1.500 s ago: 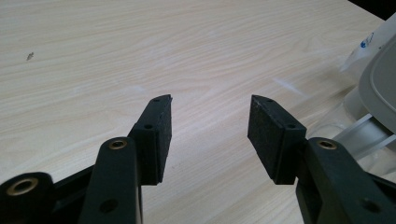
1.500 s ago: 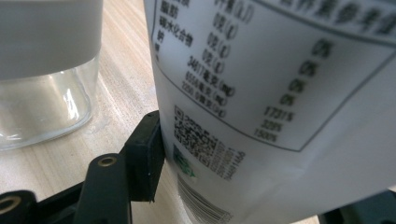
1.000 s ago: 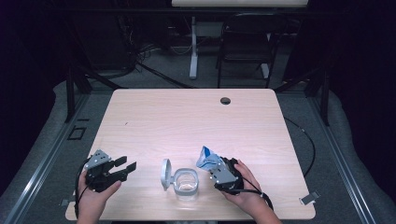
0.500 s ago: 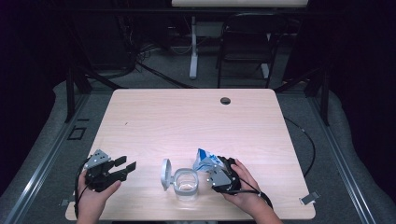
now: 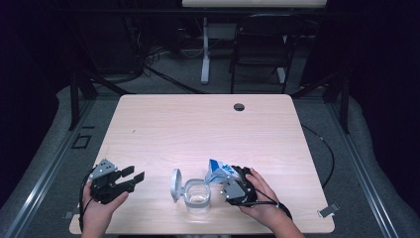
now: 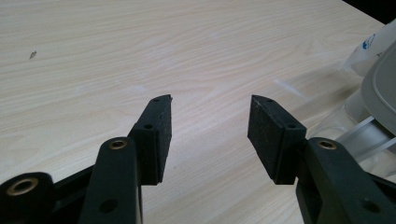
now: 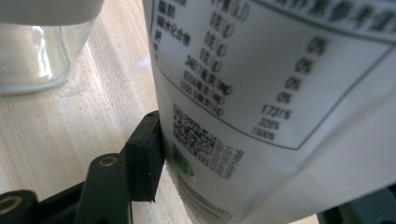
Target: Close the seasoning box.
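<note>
A white and blue printed pouch [image 5: 216, 173] [image 7: 280, 70] stands tilted at the table's front, with my right gripper [image 5: 224, 180] [image 7: 243, 154] shut on its lower part. One black pad [image 7: 145, 154] presses its side. Just left of it sits a clear glass jar [image 5: 197, 196] [image 7: 32, 56] with its grey hinged lid [image 5: 175, 184] swung open to the left. My left gripper [image 5: 133, 175] [image 6: 210, 121] rests at the front left, open, with nothing between its pads. It points toward the jar, whose lid [image 6: 380, 84] shows at the right edge of the left gripper view.
The light wooden table [image 5: 198, 124] has a round cable hole [image 5: 239, 106] near its far edge. A dark chair [image 5: 262, 44] and a white stand [image 5: 204, 49] are beyond the table. Cables trail on the floor at right.
</note>
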The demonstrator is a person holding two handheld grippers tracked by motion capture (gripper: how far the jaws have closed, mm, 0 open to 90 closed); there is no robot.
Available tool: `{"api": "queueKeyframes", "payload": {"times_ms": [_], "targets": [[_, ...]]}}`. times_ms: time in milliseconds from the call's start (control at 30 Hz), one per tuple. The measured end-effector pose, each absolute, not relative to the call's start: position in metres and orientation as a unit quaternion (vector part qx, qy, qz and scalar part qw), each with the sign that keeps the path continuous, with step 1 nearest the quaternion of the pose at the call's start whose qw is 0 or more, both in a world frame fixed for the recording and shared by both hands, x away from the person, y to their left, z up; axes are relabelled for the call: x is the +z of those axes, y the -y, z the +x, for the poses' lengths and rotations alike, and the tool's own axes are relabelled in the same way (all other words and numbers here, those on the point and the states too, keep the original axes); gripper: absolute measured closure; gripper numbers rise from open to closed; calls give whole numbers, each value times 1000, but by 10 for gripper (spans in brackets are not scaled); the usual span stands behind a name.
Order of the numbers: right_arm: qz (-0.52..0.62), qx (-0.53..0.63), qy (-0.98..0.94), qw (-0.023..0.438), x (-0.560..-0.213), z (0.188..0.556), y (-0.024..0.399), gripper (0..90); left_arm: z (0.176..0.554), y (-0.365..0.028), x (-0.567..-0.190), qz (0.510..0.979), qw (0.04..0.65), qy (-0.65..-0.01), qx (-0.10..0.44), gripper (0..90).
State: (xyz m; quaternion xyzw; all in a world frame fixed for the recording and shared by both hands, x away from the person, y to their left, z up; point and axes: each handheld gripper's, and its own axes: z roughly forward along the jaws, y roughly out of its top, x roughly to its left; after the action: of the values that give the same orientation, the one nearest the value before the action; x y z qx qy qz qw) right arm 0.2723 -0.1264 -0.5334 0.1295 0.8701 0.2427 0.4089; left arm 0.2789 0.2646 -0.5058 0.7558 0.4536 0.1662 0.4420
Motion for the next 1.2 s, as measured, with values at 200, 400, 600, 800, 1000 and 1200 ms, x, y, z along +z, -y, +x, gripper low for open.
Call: {"api": "queueKeyframes", "payload": {"times_ms": [200,400,600,800,1000,1200], "targets": [[119,226,-871,420,-532,270,126,410,279,-266,-506,755,442,-454,167,501],[108,229,-868,427,-534,267,124,410,278,-265,-506,756,441,-454,167,502],[98,220,-870,429,-535,266,126,410,279,-265,-506,756,441,-454,166,502],[86,212,-872,434,-538,264,125,410,278,-266,-506,754,444,-455,165,501],[70,210,-872,437,-539,263,120,410,278,-266,-505,755,442,-455,165,502],[61,214,-867,445,-539,265,115,410,278,-267,-505,752,447,-456,165,502]]}}
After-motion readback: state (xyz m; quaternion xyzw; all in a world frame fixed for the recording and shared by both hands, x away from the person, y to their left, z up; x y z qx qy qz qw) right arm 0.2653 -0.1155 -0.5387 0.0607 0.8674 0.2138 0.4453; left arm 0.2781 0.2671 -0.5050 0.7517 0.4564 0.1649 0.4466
